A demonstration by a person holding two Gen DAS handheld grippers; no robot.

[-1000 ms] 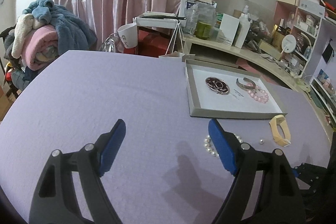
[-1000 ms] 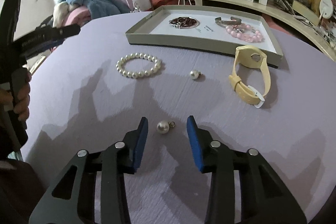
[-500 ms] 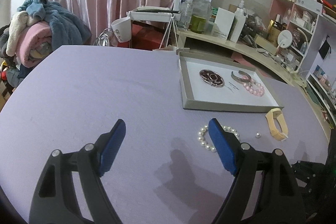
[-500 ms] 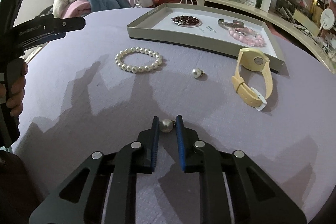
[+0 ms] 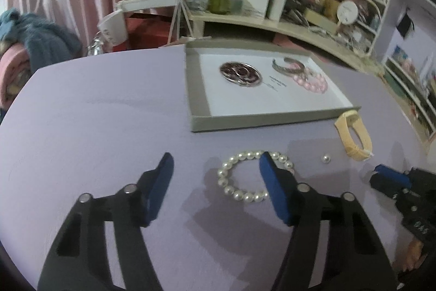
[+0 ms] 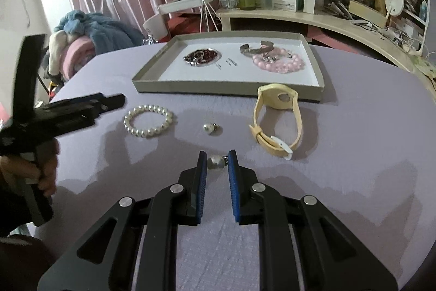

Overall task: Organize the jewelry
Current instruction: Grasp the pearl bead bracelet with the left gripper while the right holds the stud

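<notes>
Right gripper (image 6: 217,160): clenched on a pearl earring (image 6: 215,162), held off the purple table (image 6: 368,154); transfer to the tray (image 6: 226,88) at 12 o'clock is judged next. Left gripper (image 5: 215,176): jaws parted, just narrowed, pearl bracelet (image 5: 246,175) not yet clamped; a descent is required.

The left claw (image 5: 215,168) hangs over the lavender tabletop (image 5: 95,113), its blue-padded jaws spread and just now narrowing, with nothing pressed between them. A white pearl bracelet (image 5: 245,176) lies flat on the cloth just beyond; the right-hand pad (image 5: 272,190) overlaps its ring in this view, though contact cannot be judged. A single pearl earring (image 5: 325,158) sits to the right of the bracelet, apart from it. Past it a cream watch strap (image 5: 354,132) lies close to the near right corner of a shallow grey tray (image 5: 196,100). Inside the tray rest a dark round brooch (image 5: 239,72), a silver cuff (image 5: 286,66) and pink beads (image 5: 313,81). The right claw (image 5: 387,179) shows at the right edge.
</notes>
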